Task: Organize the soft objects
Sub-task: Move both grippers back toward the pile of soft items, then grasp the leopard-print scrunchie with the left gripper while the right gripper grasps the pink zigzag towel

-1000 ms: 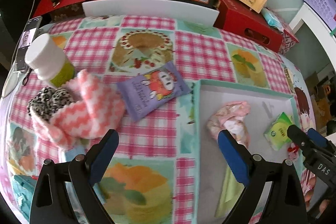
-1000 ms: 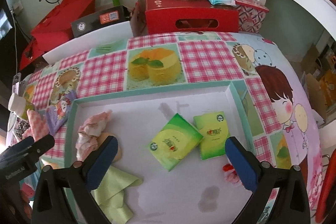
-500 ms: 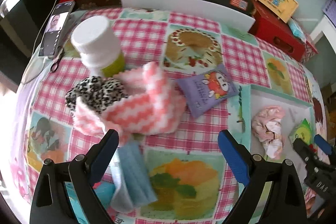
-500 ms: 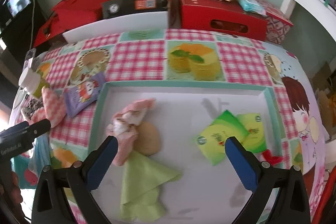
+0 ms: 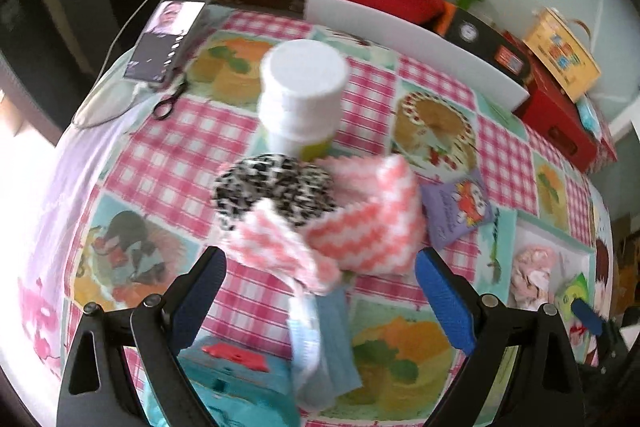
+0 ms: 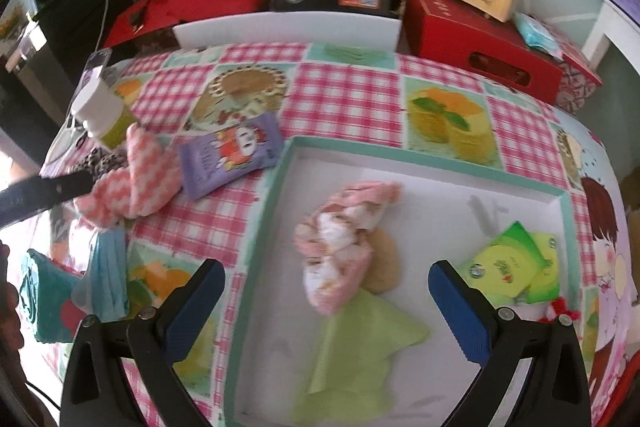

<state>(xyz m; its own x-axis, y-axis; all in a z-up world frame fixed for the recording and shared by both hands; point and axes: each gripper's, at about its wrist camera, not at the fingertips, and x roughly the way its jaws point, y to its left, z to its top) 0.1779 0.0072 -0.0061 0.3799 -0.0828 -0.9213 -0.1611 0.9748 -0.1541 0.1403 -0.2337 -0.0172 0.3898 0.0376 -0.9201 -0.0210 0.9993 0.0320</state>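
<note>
Left tool (image 5: 320,291) spread wide; pink-white cloth (image 5: 352,223) between tips.

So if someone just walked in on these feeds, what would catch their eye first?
Probably the pink-and-white cloth, heaped right ahead of the open left gripper, with a leopard scrunchie and a white-capped bottle behind it. Next, the tray under the open right gripper, holding a pink scrunchie, a green cloth and green packets.
</note>
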